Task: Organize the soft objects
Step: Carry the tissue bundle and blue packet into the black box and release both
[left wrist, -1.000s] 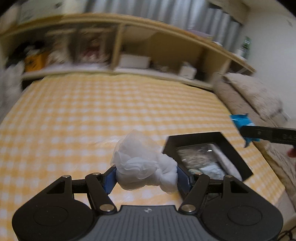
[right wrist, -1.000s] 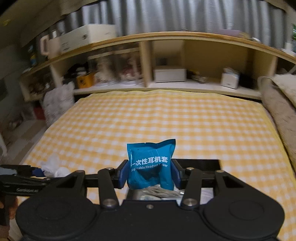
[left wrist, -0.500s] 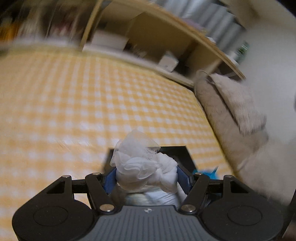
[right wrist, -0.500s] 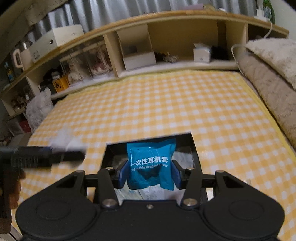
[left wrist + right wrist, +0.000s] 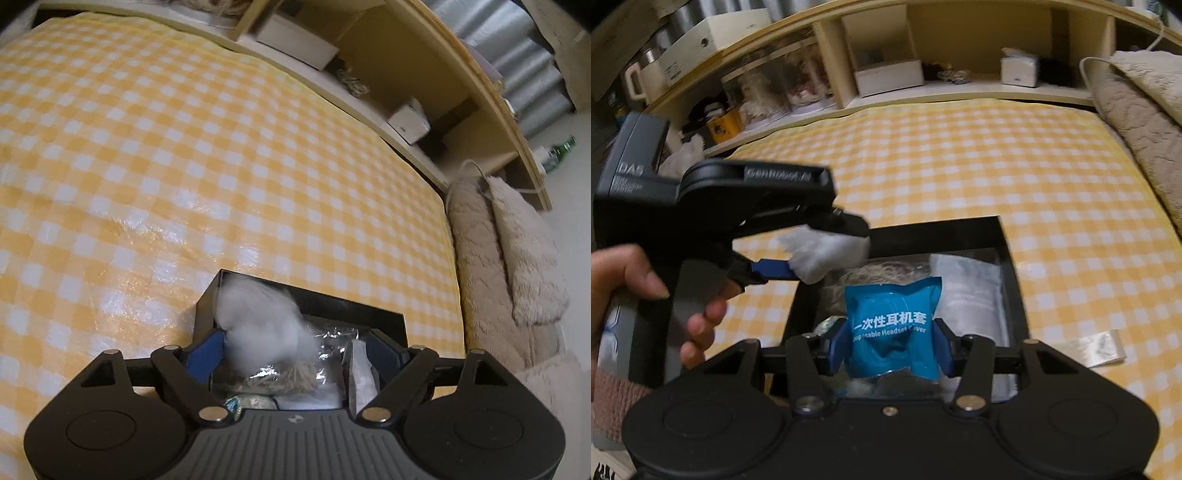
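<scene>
Hovering Over the Black Box With Two Soft Packets

Spreading at this moment, the left gripper has its blue pads drawn wide of the white fluffy bundle. In the left wrist view that bundle is a motion-blurred smear between the jaws, nearer the left-hand pad, and whether it touches that pad is hard to make out. It sits above the near-left corner of the black box. Only the far rim of the box shows there; the gripper body cuts off the rest.

From the right wrist view, the left gripper reaches in from 9 o'clock, with a hand on its grip, the wrist cut off by the frame edge. The white fluffy bundle is soft-edged and partly covered by the upper finger.

The right gripper pinches the blue packet by its lower sides, upright, over the middle of the black box. Part of the packet's printing is hidden by a crease.

Inside the box, a white pouch lies at 3 o'clock from the blue packet, and a brownish fuzzy item in clear film lies behind it, mostly hidden. A clear wrapper lies on the yellow checked cloth just outside the box, at its right.
</scene>
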Available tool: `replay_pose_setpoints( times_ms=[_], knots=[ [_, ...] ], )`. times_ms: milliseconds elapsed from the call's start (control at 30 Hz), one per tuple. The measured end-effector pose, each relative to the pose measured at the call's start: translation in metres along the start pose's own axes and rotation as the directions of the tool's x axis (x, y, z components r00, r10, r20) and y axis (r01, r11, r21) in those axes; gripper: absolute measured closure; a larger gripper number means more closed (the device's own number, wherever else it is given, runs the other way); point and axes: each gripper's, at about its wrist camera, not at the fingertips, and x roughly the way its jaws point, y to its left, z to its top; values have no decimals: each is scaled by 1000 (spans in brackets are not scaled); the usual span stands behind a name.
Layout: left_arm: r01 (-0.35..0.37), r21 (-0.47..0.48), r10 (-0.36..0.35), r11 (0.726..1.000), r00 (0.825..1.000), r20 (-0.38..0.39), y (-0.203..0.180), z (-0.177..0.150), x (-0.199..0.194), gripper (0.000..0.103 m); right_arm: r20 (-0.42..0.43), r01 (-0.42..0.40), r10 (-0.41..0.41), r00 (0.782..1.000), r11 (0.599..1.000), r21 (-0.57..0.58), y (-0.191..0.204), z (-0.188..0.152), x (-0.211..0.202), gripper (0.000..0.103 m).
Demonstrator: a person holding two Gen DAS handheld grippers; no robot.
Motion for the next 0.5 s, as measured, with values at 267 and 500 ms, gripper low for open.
replay_pose_setpoints(
  times_ms=[267,500],
  knots=[
    [-25,63,27,998,999,-20,13,-8,-21,14,-36,-23,21,999,998,-50,12,2,12,37],
    [-30,120,34,992,999,-25,13,-14,-34,10,-29,12,-13,1000,1000,-26,6,1,6,35]
  ],
)
